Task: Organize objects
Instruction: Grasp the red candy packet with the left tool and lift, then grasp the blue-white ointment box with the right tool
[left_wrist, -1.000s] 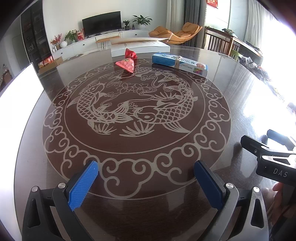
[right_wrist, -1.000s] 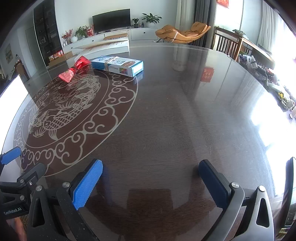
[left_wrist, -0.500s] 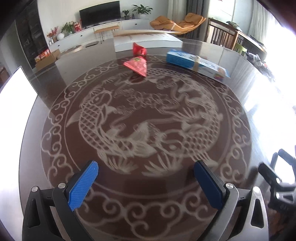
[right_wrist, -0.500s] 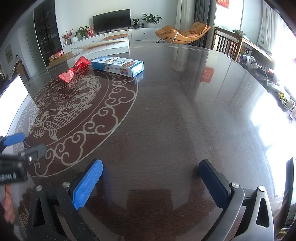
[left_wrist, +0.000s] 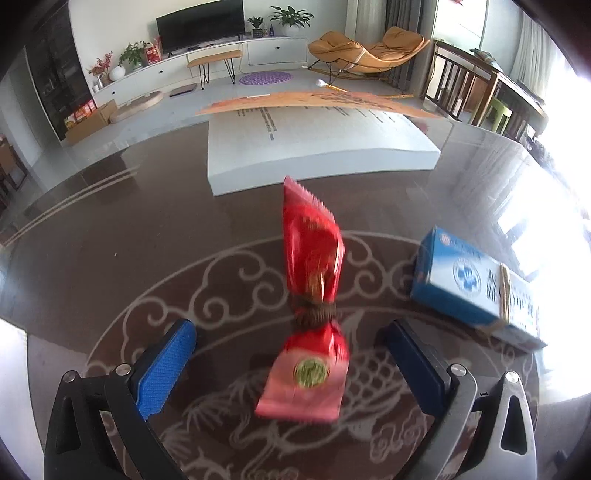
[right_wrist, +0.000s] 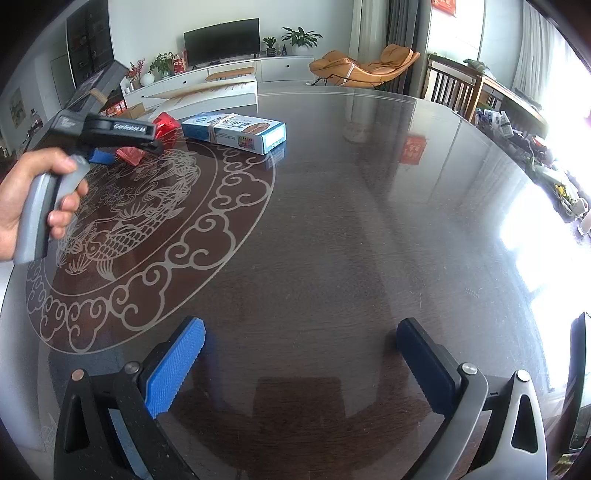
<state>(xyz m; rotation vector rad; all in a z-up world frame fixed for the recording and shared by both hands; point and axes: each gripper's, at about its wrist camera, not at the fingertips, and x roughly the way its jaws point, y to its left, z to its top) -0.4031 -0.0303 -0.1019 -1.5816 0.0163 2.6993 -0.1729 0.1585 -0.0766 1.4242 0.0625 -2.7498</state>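
Observation:
A red snack bag (left_wrist: 312, 295), tied at its middle with a brown band, lies on the dark round table (left_wrist: 147, 240). My left gripper (left_wrist: 291, 354) is open, and the bag's near end lies between its blue pads without touching them. A blue and white box (left_wrist: 476, 284) with a rubber band lies to the right of the bag. In the right wrist view, my right gripper (right_wrist: 301, 363) hangs open over bare table, far from the box (right_wrist: 236, 131) and the red bag (right_wrist: 162, 127). The left gripper (right_wrist: 107, 155), held by a hand (right_wrist: 33, 192), partly hides the bag there.
A large white flat box (left_wrist: 317, 144) with a cardboard sheet on it lies just behind the red bag. The table carries an etched fish medallion (right_wrist: 147, 206). A chair (right_wrist: 454, 88) and a cluttered sideboard stand beyond the table's right edge.
My left gripper has travelled far forward across the table until the red bag lies between its open fingers. The right gripper has stayed in place.

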